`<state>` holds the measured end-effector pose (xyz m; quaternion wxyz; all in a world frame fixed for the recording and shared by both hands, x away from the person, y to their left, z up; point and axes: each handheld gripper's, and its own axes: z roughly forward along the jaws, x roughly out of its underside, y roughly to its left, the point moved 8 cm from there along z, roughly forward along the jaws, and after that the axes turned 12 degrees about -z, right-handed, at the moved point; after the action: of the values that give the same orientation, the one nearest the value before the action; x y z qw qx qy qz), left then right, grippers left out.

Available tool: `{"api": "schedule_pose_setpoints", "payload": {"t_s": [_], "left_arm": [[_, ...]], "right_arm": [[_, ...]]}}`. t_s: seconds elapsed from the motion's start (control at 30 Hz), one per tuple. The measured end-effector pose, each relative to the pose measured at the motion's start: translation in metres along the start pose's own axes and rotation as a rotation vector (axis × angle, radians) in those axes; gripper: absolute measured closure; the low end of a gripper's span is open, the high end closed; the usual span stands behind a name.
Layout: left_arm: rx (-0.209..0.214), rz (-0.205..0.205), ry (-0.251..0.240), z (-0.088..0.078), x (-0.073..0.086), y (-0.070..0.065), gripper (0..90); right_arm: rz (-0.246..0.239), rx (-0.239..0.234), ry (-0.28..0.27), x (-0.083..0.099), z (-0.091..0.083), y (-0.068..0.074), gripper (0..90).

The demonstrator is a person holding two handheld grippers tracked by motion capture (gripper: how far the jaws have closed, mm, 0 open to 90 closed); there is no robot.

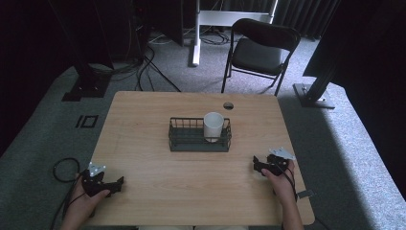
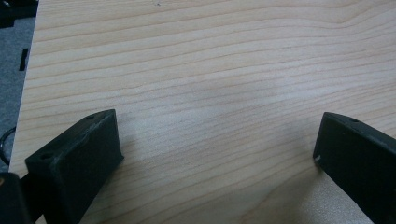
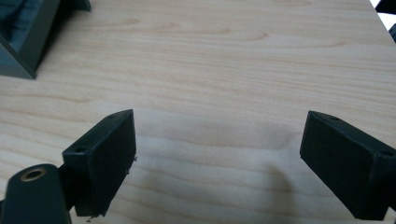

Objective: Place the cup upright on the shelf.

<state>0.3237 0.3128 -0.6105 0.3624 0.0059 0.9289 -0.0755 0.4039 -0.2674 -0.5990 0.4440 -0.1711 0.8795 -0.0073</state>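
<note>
A white cup (image 1: 213,126) is seen standing in the wire basket (image 1: 199,142) mid-surface; the left gripper (image 1: 117,183) and right gripper (image 1: 257,164) are held spread, empty, at the near corners.

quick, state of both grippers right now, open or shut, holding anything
Left gripper: open, nothing between its jaws, bare table beneath.
Right gripper: open, holding nothing, over the table.
</note>
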Motion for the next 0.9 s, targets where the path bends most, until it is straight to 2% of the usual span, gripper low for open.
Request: {"api": "schedule_pose_setpoints", "payload": {"t_s": [0.2,0.4,0.53,0.63,0.7,0.8,0.9], "left_arm": [[0.000,0.000,0.000,0.000,0.000,0.000,1.1],[0.000,0.000,0.000,0.000,0.000,0.000,1.1],[0.000,0.000,0.000,0.000,0.000,0.000,1.1],[0.000,0.000,0.000,0.000,0.000,0.000,1.1],[0.000,0.000,0.000,0.000,0.000,0.000,1.1],[0.000,0.000,0.000,0.000,0.000,0.000,1.1],[0.000,0.000,0.000,0.000,0.000,0.000,1.1]], "right_arm": [[-0.010,-0.019,0.022,0.006,-0.003,-0.002,10.4],[-0.043,-0.086,0.013,0.012,-0.011,0.002,10.5],[-0.119,-0.153,-0.013,0.015,-0.018,0.009,10.5],[-0.156,-0.190,-0.003,0.019,-0.022,0.013,10.5],[-0.173,-0.223,0.005,0.022,-0.024,0.015,10.5],[-0.197,-0.257,0.045,0.028,-0.025,0.018,10.5],[-0.207,-0.268,0.055,0.029,-0.025,0.019,10.5]]}}
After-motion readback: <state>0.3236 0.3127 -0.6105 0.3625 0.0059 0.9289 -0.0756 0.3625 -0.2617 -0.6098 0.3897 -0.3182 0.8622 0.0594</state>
